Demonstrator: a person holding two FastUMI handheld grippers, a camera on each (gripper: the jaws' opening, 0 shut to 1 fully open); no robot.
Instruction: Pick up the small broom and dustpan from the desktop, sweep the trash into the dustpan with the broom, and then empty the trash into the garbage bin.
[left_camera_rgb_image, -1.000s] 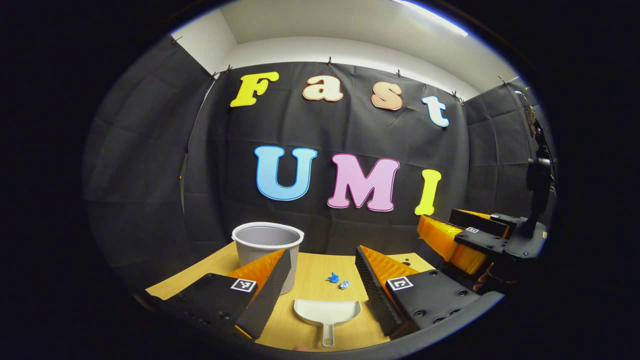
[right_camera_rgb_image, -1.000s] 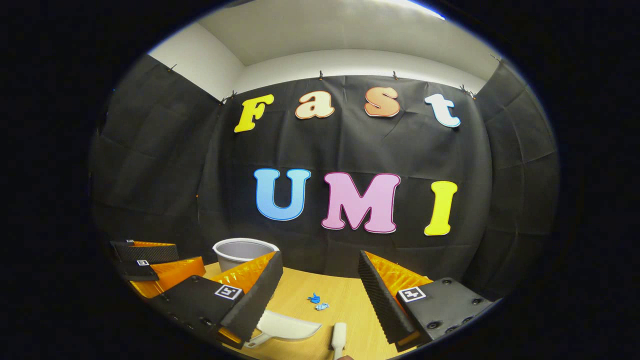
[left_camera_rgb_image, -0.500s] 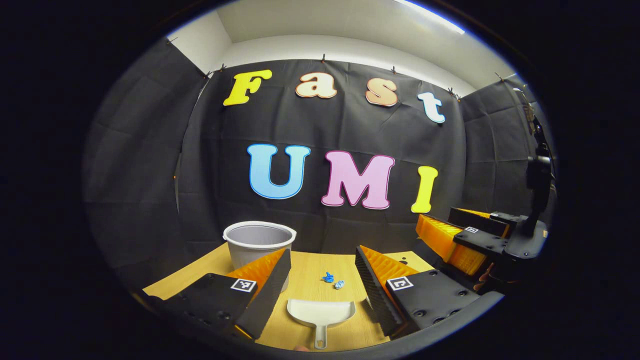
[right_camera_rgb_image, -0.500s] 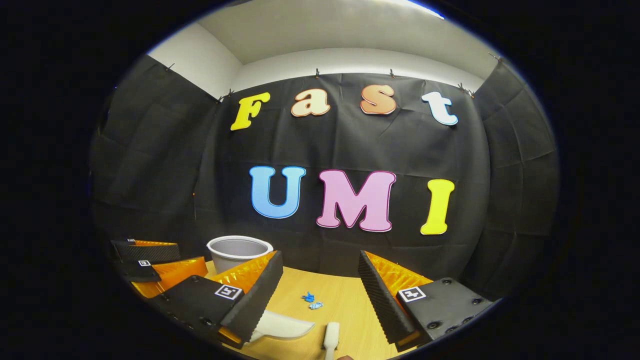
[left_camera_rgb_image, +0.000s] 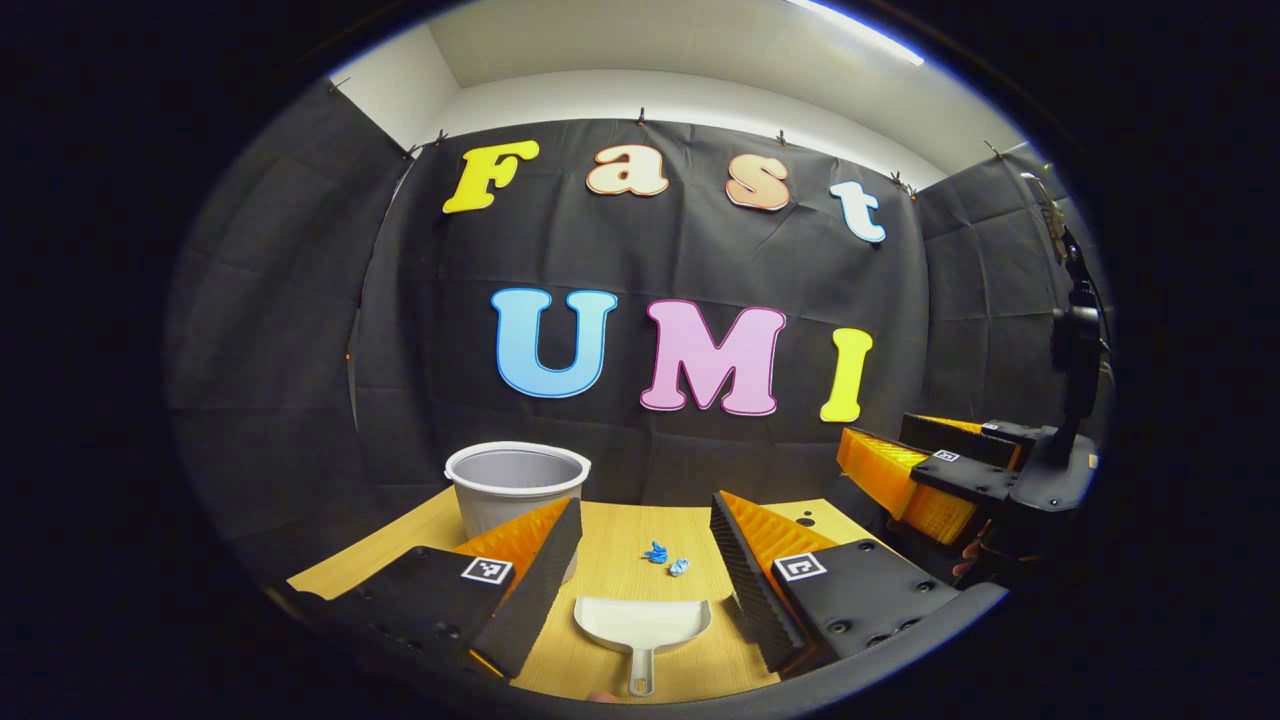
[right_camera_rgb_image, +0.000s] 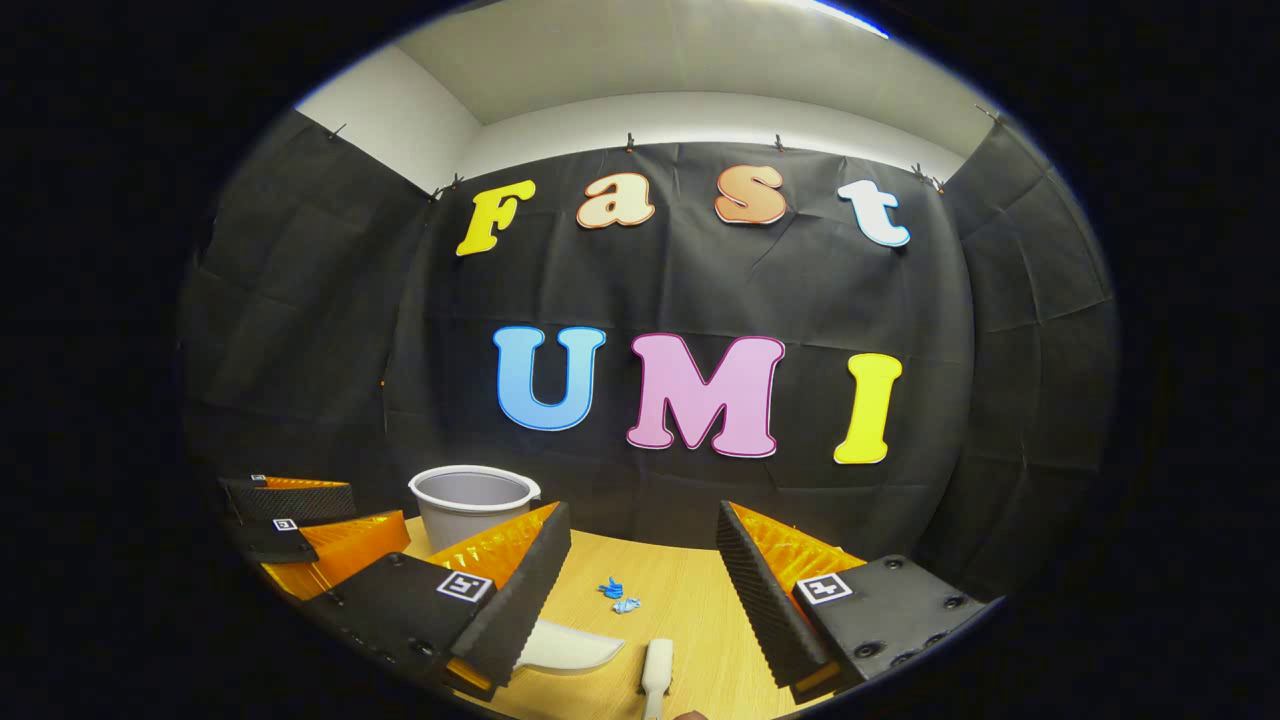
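Note:
A white dustpan (left_camera_rgb_image: 640, 622) lies flat on the wooden desktop (left_camera_rgb_image: 610, 545), its handle pointing toward me, straight ahead between the fingers of my left gripper (left_camera_rgb_image: 645, 515), which is open and above it. Two small blue scraps of trash (left_camera_rgb_image: 666, 557) lie just beyond the pan. A grey garbage bin (left_camera_rgb_image: 517, 487) stands at the back left. In the right gripper view the white broom handle (right_camera_rgb_image: 656, 672) lies on the desktop (right_camera_rgb_image: 680, 600) low between the fingers of my open right gripper (right_camera_rgb_image: 642, 518), with the dustpan (right_camera_rgb_image: 565, 650) to its left, the trash (right_camera_rgb_image: 618, 596) and the bin (right_camera_rgb_image: 473, 503).
The right gripper (left_camera_rgb_image: 925, 470), with a hand under it, hangs at the right edge of the left gripper view. The left gripper (right_camera_rgb_image: 300, 525) sits at the left of the right gripper view. A black stand (left_camera_rgb_image: 1075, 370) rises at the far right. Black cloth walls close the desk's back and sides.
Both views have shifted slightly: the dustpan and bin drifted left and a little up in the left gripper view, and the broom handle and trash drifted left in the right gripper view. Both grippers stayed open.

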